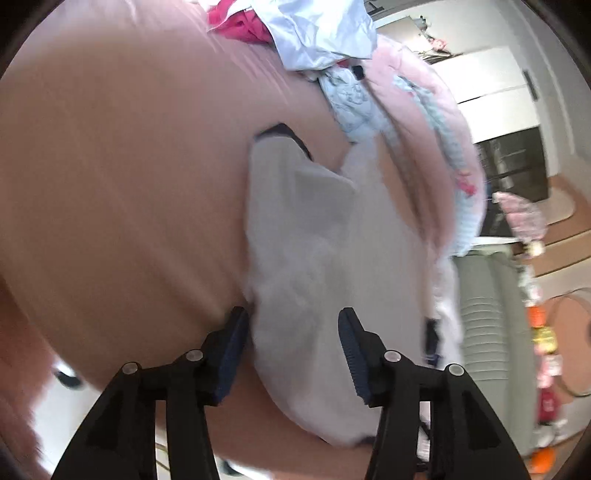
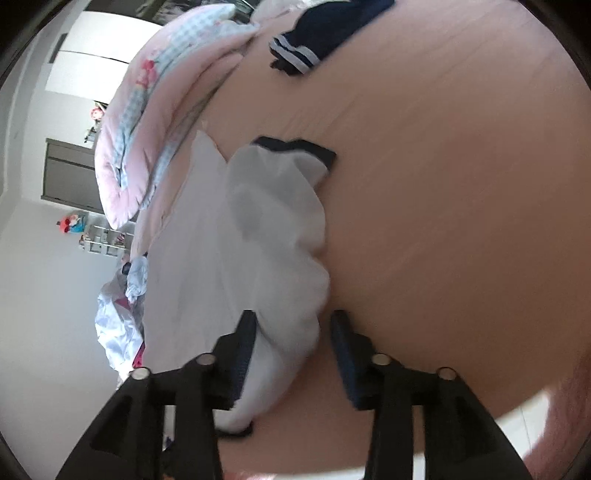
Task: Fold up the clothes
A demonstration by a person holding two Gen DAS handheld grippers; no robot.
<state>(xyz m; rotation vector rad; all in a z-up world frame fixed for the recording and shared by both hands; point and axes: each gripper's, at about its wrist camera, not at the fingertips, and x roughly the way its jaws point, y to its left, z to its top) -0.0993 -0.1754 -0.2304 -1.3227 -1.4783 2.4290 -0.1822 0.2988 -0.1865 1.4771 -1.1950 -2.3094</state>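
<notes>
A white garment with dark navy trim [image 1: 314, 236] lies bunched on a bed covered by a peach-pink sheet [image 1: 122, 166], filling the middle of both wrist views. Both pictures are blurred.

The left claw [image 1: 293, 347] is released — its jaws stand apart with the near hem of the garment between them, and no pad visibly presses the cloth. The right claw [image 2: 291, 350] is likewise released: its left finger lies against the white cloth, its right finger over bare sheet.

Risk, as a judgement: the cloth is heaped rather than flat, so closing here could pinch several layers, or the bed sheet as well, and drag the fold crooked.

Only the left view shows a heap of light blue and magenta clothes [image 1: 295, 29] at twelve o'clock and a grey sofa [image 1: 487, 317] at three o'clock. Only the right view shows a navy garment with white stripes [image 2: 317, 33] at twelve o'clock. A pink and blue checked quilt [image 2: 147, 122] sits at ten o'clock there.
</notes>
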